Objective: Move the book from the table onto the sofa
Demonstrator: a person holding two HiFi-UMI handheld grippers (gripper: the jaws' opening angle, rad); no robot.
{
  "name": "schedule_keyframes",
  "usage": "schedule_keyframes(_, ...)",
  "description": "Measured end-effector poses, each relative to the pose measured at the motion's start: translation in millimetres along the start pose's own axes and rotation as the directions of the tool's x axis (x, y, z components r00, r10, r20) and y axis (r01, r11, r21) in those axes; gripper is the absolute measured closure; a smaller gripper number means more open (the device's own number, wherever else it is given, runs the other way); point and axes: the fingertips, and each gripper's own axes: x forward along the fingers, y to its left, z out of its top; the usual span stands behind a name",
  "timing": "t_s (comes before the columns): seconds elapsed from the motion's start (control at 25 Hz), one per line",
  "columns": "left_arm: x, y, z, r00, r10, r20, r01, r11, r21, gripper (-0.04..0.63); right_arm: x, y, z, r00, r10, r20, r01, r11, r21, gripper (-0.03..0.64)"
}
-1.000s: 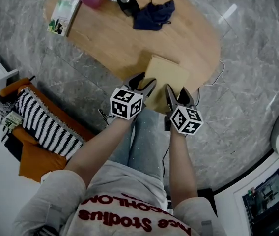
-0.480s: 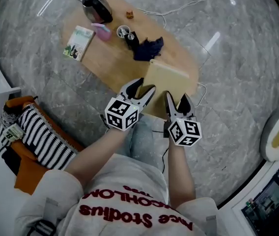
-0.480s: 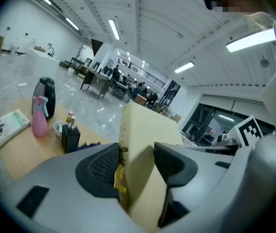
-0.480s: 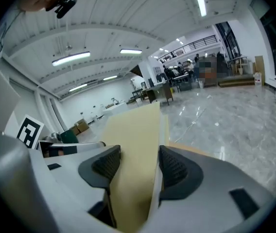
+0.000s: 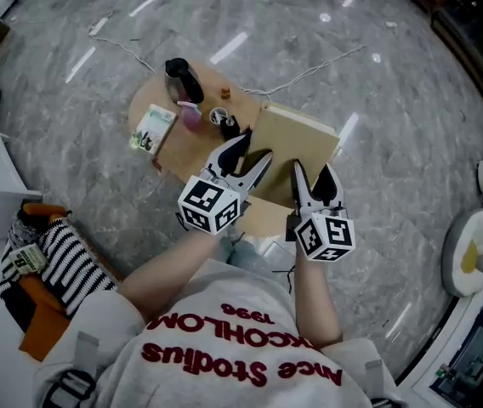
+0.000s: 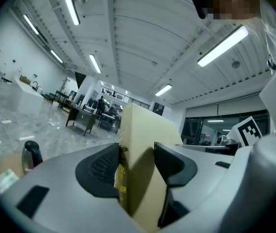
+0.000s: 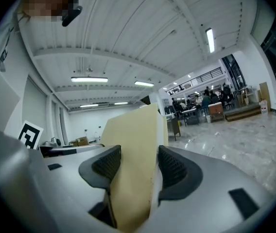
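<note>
Left claw (image 5: pixel 250 154) (image 6: pixel 135 165): clamped on the near edge of the book (image 5: pixel 297 136) (image 6: pixel 145 135). Dark ribbed pads press both covers, and the book stands up between them against the ceiling lights.

Right claw (image 5: pixel 311 179) (image 7: pixel 139 166): likewise gripping the book (image 7: pixel 133 135), near the left claw on the same edge. Its jaws have just been closing a little, with the book between them and the pads on both faces.

Book: large, plain tan cover, pale page edges. Carried in both claws in front of the person. From the head view it sits over the right end of the surface (image 5: pixel 182 147).

Surface: oval, light wood, on a grey marbled floor (image 5: pixel 394 143).

On the surface, left part:
- smaller book (image 5: pixel 152 128), green-and-white cover, lying flat
- dark jug (image 5: pixel 182 79), probably a kettle, upright
- cup (image 5: pixel 218 116) near the middle, too small to detail

Floor: thin cable (image 5: pixel 309 66) running off beyond the surface.

Lower left of head view: black-and-white striped throw (image 5: pixel 67 262) over orange fabric (image 5: pixel 42 325), well apart from the book.
</note>
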Motion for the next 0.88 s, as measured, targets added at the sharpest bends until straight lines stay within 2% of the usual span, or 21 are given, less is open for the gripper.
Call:
schedule_keyframes(0.24, -19, -31, 68, 0.994, -0.048, 0.095, 0.039, 0.994, 0.098, 0.371, -24, 29, 68, 0.992, 0.037, 0.119, -0.026, 0.995, -0.092, 0.351)
schedule_keyframes(0.48, -36, -55, 109, 0.982, -0.075, 0.172, 0.049, 0.987, 0.15, 0.371, -44, 48, 109, 0.977, 0.07, 0.202, -0.039, 0.987, -0.153, 0.351)
schedule_keyframes(0.68, -48, -63, 130, 0.973, -0.088, 0.213, 0.05, 0.983, 0.179, 0.371, -53, 62, 128, 0.967, 0.089, 0.24, -0.045, 0.982, -0.184, 0.351)
schedule_keyframes(0.88, -59, -61, 133, 0.972, -0.089, 0.219, 0.047, 0.98, 0.193, 0.371, -55, 72, 128, 0.962, 0.096, 0.254, -0.048, 0.981, -0.19, 0.351)
